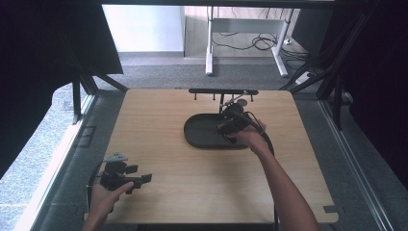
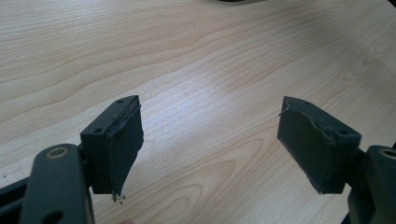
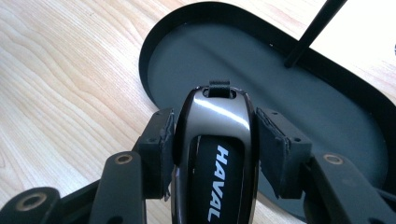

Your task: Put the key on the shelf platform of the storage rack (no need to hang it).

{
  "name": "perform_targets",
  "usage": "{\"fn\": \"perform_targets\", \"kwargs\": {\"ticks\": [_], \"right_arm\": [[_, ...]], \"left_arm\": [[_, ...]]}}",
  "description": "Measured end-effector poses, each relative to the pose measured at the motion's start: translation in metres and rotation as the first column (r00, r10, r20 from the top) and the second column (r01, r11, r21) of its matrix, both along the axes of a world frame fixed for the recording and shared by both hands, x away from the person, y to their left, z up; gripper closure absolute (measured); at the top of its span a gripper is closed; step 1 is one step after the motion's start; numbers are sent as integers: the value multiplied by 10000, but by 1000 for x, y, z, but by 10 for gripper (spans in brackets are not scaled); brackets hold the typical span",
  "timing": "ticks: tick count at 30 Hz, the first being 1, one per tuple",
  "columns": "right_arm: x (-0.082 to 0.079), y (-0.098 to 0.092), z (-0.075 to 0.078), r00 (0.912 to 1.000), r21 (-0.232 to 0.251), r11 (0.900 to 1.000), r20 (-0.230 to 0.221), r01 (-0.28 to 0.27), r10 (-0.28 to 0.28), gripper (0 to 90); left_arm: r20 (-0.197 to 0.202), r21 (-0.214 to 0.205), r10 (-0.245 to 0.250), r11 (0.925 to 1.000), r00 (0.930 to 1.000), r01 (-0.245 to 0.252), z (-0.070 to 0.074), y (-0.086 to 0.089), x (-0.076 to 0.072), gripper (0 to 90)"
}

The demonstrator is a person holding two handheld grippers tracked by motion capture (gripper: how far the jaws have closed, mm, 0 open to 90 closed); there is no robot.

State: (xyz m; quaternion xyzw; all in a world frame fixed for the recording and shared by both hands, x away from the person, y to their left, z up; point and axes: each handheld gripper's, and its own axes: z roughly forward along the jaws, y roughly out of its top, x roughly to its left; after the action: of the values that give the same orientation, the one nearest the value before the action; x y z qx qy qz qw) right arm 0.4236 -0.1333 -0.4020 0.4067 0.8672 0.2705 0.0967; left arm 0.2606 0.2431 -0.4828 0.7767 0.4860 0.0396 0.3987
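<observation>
A glossy black and silver car key fob [image 3: 215, 154] marked HAVAL sits between the pads of my right gripper [image 3: 215, 115], which is shut on its sides. The fob hangs over the near rim of a black oval tray [image 3: 327, 112]. In the high view the right gripper [image 1: 230, 124] is over the right part of that tray [image 1: 192, 132]. A thin black post [image 3: 314, 31] rises from the tray to a crossbar with small hooks [image 1: 223, 91]. My left gripper [image 2: 210, 107] stands open over bare wood, with nothing between its jaws. It rests near the table's front left corner [image 1: 138, 174].
The light wooden table [image 1: 159, 159] has dark frame posts at both sides. A grey floor strip and a white desk frame with cables [image 1: 250, 43] lie beyond the far edge. The right forearm [image 1: 284, 187] crosses the table's right half.
</observation>
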Motion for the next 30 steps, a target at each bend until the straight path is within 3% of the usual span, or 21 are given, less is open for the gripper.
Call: {"fn": "perform_targets", "kwargs": {"ticks": [23, 30], "right_arm": [[37, -7, -13, 9941, -38, 9942, -101, 1076, -1076, 497], [49, -3, -18, 9906, -21, 9906, 116, 1367, -1367, 497]], "left_arm": [[55, -58, 23, 10000, 10000, -23, 1, 2, 0, 225], [52, -71, 13, 10000, 10000, -13, 1, 2, 0, 224]]}}
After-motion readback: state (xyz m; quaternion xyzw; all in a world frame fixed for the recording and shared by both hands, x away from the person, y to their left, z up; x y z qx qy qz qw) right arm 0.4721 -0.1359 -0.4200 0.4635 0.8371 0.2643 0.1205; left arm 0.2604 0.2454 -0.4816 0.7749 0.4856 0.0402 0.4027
